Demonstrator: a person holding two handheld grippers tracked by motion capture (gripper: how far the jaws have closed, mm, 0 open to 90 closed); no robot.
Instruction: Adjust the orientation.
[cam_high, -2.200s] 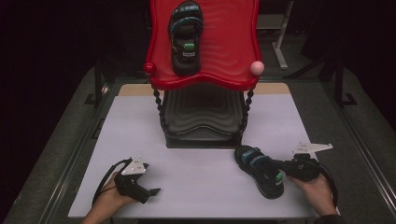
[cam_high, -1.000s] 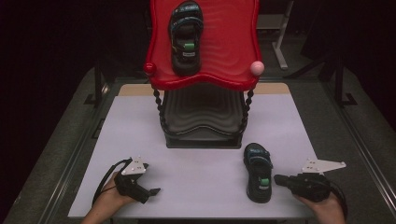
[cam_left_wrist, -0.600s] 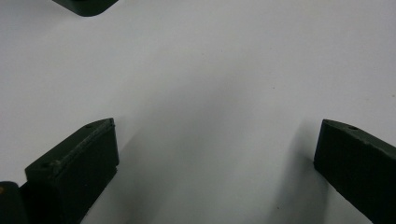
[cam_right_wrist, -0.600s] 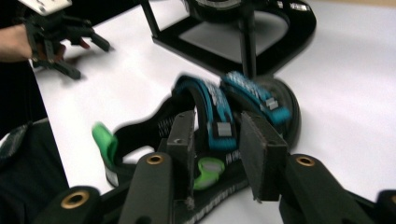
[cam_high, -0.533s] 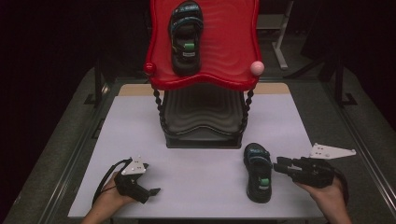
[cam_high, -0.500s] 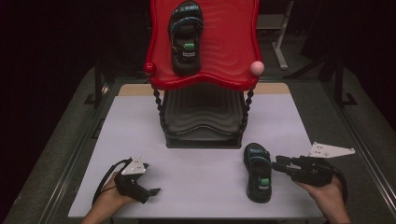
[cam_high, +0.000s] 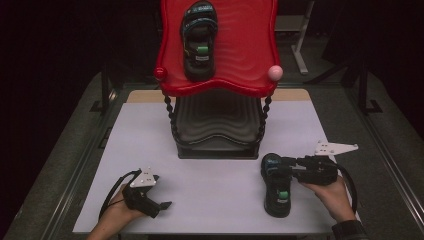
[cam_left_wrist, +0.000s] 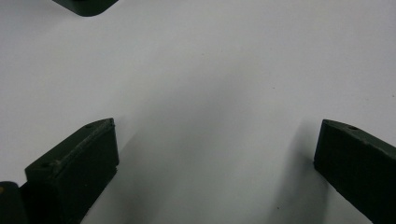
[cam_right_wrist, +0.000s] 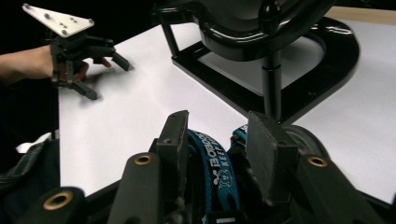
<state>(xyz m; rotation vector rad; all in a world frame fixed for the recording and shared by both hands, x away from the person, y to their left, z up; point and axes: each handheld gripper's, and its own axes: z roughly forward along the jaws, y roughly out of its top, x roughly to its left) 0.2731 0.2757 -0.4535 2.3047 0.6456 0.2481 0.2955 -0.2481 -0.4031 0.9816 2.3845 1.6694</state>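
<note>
The right hand reached in from the counter's near right edge, its right gripper levelled sideways toward a black sandal lying flat at front right, just before the stand's black base. In the right gripper view its fingers stood narrowly either side of the sandal's blue strap — whether they were pinching it could not be told. The left hand rested at front left, the left gripper low on the white surface, fingers spread wide on nothing. A second sandal sat on the red upper tray. Half a second earlier the right gripper sat slightly farther from the sandal; the left had not moved.
</note>
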